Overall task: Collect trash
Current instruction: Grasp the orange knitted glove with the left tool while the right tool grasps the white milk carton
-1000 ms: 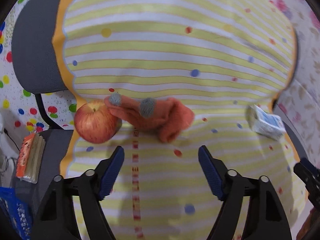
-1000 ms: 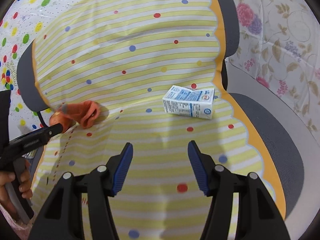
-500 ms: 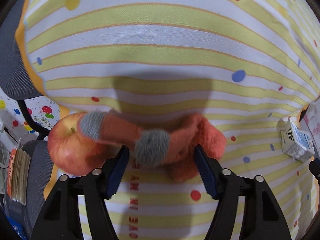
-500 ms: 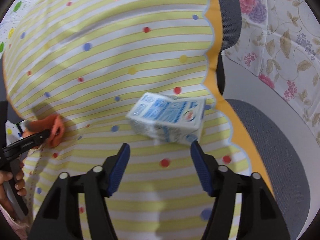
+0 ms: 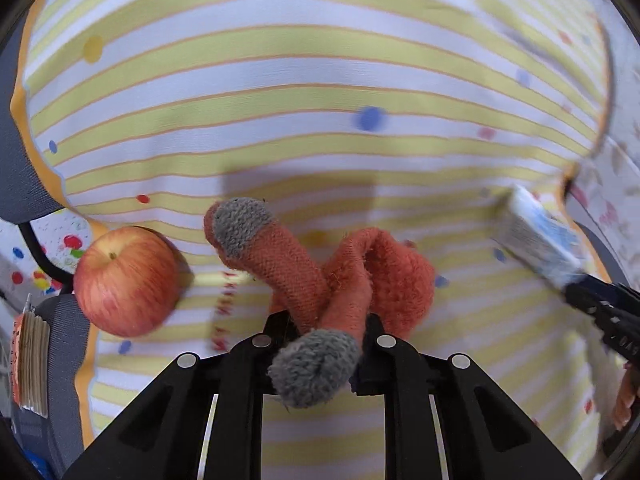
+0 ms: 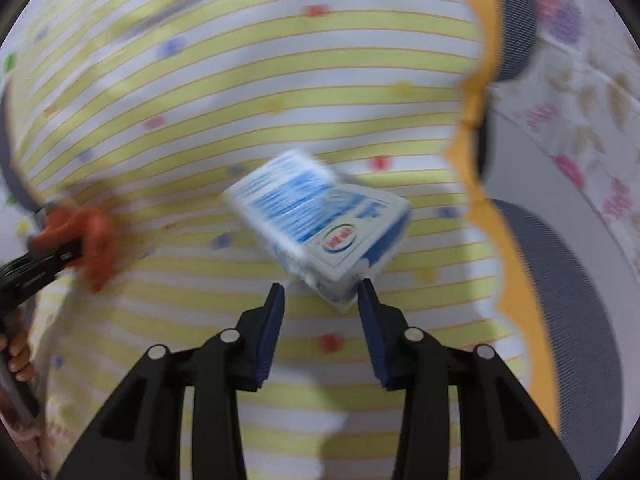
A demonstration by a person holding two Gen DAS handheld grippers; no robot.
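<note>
Over on the striped, dotted cloth (image 5: 280, 92) covering the chair seat, both grippers are working at once. Left gripper (image 5: 326, 322) is pointing down at a pair of orange socks with grey toes (image 5: 352, 276), and its jaws are closing down narrow with the socks bunched right between them. One grey toe is flopping back over the black gripper body towards the camera, the other sock is sticking up and to the left, and the fuzzy cuff end is bulging out to the right. Looks like a proper pinch on the fabric.

Just left of the socks a red apple (image 5: 126, 282) is sitting near the cloth's orange scalloped edge, not touching them. Further left, off the cloth, some kind of stacked paper or booklet thing (image 5: 30, 364) is lying on the grey chair, too blurry to tell more.

Right gripper (image 6: 322, 294) is closing too, with the bottom corner of a small blue and white carton (image 6: 320, 216) poking in between the blue pads (image 6: 272, 320). Right-hand pad seems to be touching the carton, the left one is showing a sliver of gap, so I can't tell if it's actually gripped. Carton is tilted and quite motion-blurred.

From the left camera the same carton is showing at the far right with the other gripper on it.
</note>
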